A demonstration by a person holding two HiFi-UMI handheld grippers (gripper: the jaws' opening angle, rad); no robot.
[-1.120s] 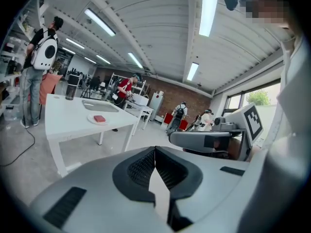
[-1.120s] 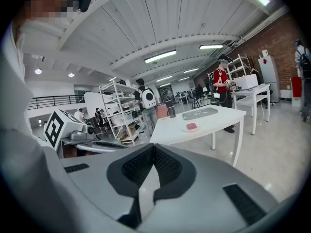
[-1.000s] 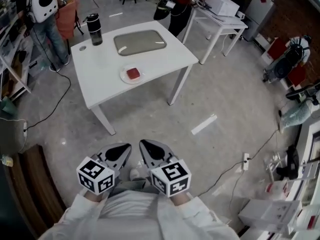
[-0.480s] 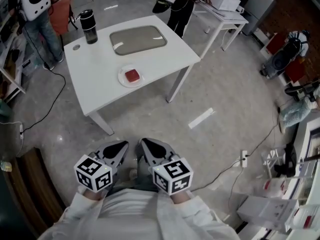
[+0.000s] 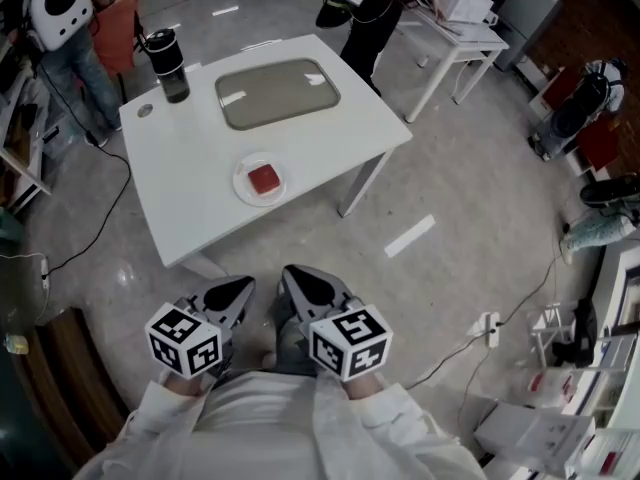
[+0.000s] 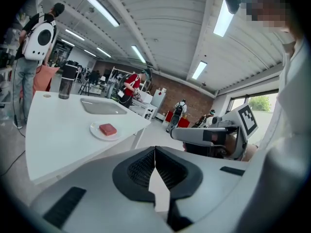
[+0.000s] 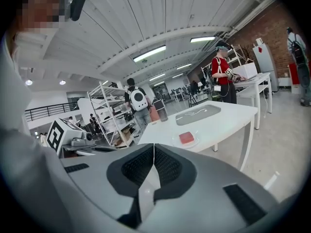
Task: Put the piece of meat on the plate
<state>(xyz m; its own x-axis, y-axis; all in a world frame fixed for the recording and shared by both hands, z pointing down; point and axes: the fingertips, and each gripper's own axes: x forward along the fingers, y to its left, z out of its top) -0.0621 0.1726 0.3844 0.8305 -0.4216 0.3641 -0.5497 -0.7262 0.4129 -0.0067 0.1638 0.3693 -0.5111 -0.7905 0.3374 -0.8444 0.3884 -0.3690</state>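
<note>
Saw piece of meat (image 5: pixel 264 179), red and blocky, on plate (image 5: pixel 244 190) near table (image 5: pixel 330 138) edge; held left gripper (image 5: pixel 238 293) and right gripper (image 5: pixel 298 286) closed, empty, over open floor (image 5: pixel 440 168).

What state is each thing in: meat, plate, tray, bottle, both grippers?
meat: lying on the plate.
plate: flat on the table, holding the meat.
tray: flat, nothing on it.
bottle: upright.
left gripper: shut, empty.
right gripper: shut, empty.
</note>
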